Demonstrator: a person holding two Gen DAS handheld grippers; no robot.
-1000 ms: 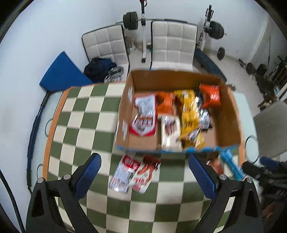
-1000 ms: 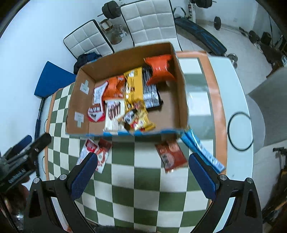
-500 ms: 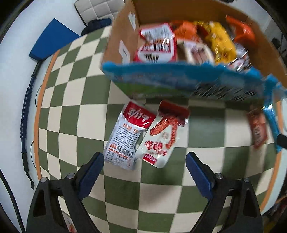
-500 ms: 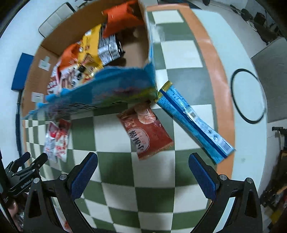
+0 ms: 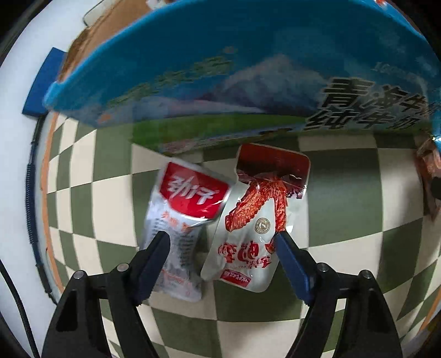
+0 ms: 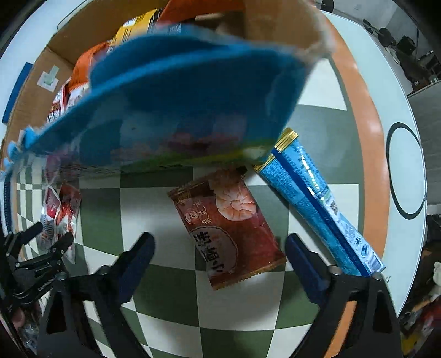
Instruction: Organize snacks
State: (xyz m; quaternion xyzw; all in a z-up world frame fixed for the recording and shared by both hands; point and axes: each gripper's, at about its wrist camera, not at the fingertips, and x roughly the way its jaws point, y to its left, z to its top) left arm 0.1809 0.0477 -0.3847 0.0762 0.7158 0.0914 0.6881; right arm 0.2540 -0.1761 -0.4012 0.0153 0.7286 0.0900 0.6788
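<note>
A: Both grippers have been dropping toward the checkered tablecloth point(image 5: 344, 198) since the earlier frames, so the cardboard box point(image 6: 248, 24) that sat well ahead is now looming over the top of each view, its blue printed front wall point(image 5: 248, 68) filling the upper part

B: And the left gripper point(image 5: 222, 242), what is it doing?

A: Its jaws have just been closing, yet they are still standing spread. The two silver packets are lying side by side between them: the silver packet with the red label point(image 5: 182, 220) by the left finger, the silver packet with the red wing print point(image 5: 256, 220) by the right finger. I cannot tell whether the blue pads point(image 5: 289, 264) are touching the wrappers; they are not pinching them

B: The right gripper point(image 6: 219, 247)?

A: Its jaws have just been narrowing too, and they are still gaping. The dark red shrimp packet point(image 6: 228, 225) is lying tilted on the cloth between the fingers, touched by neither pad. The long blue packet point(image 6: 317, 203) is lying just beside it on the right, one end at the box's corner

B: Where are the other snacks sitting?

A: Orange and yellow packets point(image 6: 132, 30) are showing inside the box, over its wall. In the right wrist view the left gripper is hanging over the silver pair at the far left
</note>
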